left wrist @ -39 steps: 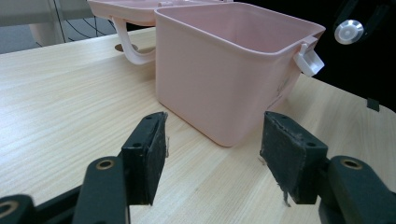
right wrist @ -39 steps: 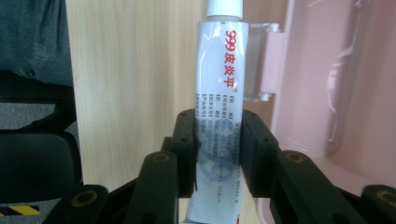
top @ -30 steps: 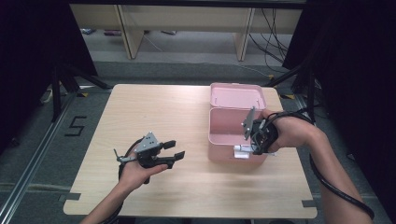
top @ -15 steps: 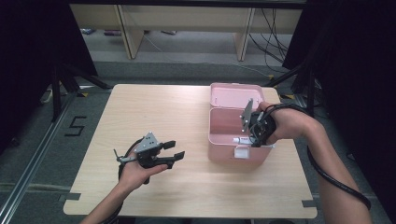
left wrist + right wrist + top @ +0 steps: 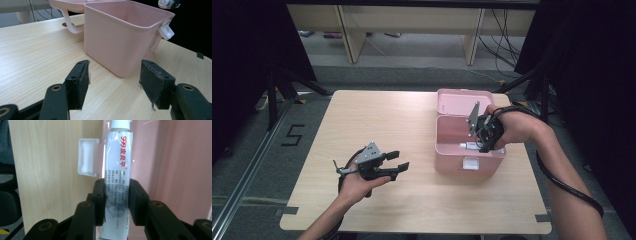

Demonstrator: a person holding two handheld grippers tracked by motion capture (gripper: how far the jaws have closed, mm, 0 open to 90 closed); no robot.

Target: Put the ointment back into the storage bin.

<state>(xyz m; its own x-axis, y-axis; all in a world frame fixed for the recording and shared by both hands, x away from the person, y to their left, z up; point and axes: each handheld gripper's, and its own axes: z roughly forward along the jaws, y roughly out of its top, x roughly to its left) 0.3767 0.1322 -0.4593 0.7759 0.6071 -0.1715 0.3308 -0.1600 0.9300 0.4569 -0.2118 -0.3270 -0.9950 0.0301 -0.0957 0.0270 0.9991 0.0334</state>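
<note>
A pink plastic box (image 5: 452,150) stands open on the table's right half, its lid (image 5: 462,102) folded back behind it. My right gripper (image 5: 479,145) hovers over the box's front right part, shut on a white ointment tube (image 5: 468,146) with red lettering. In the right gripper view the tube (image 5: 117,170) runs up between the jaws, beside the box's white latch (image 5: 87,161). My left gripper (image 5: 399,161) rests low over the table, left of the box, open and holding nothing. In the left gripper view the pink box (image 5: 125,35) stands just beyond the open pads (image 5: 81,82).
The light wooden table (image 5: 377,120) has bare surface on its left and front. Beyond its far edge are wooden shelf legs (image 5: 349,35) and cables (image 5: 504,37) on the floor. A floor mark reading 5 (image 5: 292,135) lies left of the table.
My right gripper has shifted slightly back over the box with the tube held in it. The left gripper has stayed in place, open.
</note>
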